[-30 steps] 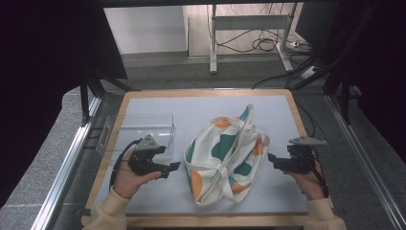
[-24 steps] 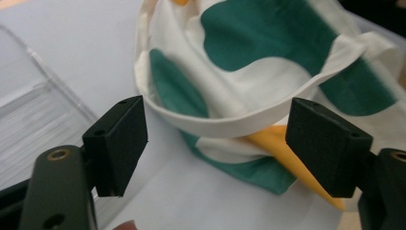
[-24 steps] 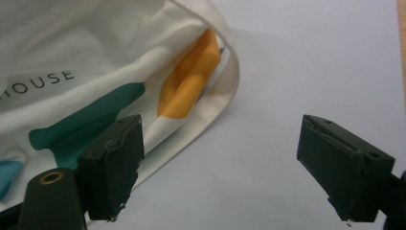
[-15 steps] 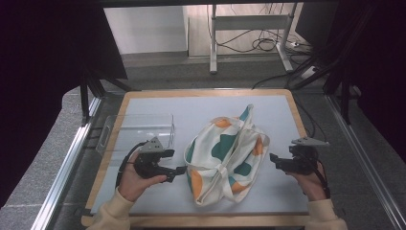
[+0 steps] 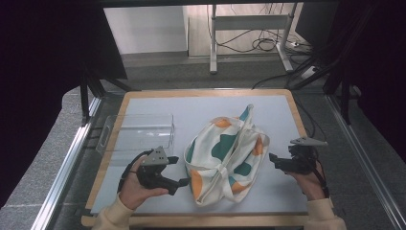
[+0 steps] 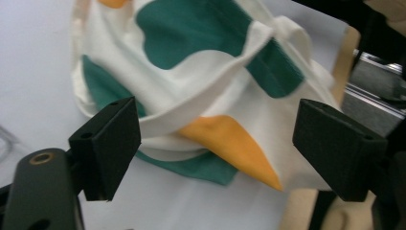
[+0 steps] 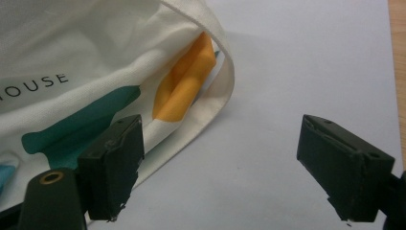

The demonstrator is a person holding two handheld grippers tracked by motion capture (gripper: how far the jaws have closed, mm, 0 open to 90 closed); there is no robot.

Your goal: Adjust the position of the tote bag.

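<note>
Beside cloth bag (image 5: 225,160), left tongs (image 5: 184,172) moved closer, just opening.

"OUSE" printed on cloth bag (image 7: 72,57); first letters hidden.

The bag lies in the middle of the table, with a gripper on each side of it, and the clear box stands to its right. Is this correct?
Not quite. The clear box stands to the left of the bag, not to its right, as the high view shows. The rest holds: the bag lies in the middle of the table, with the left gripper and the right gripper on either side of it.
</note>
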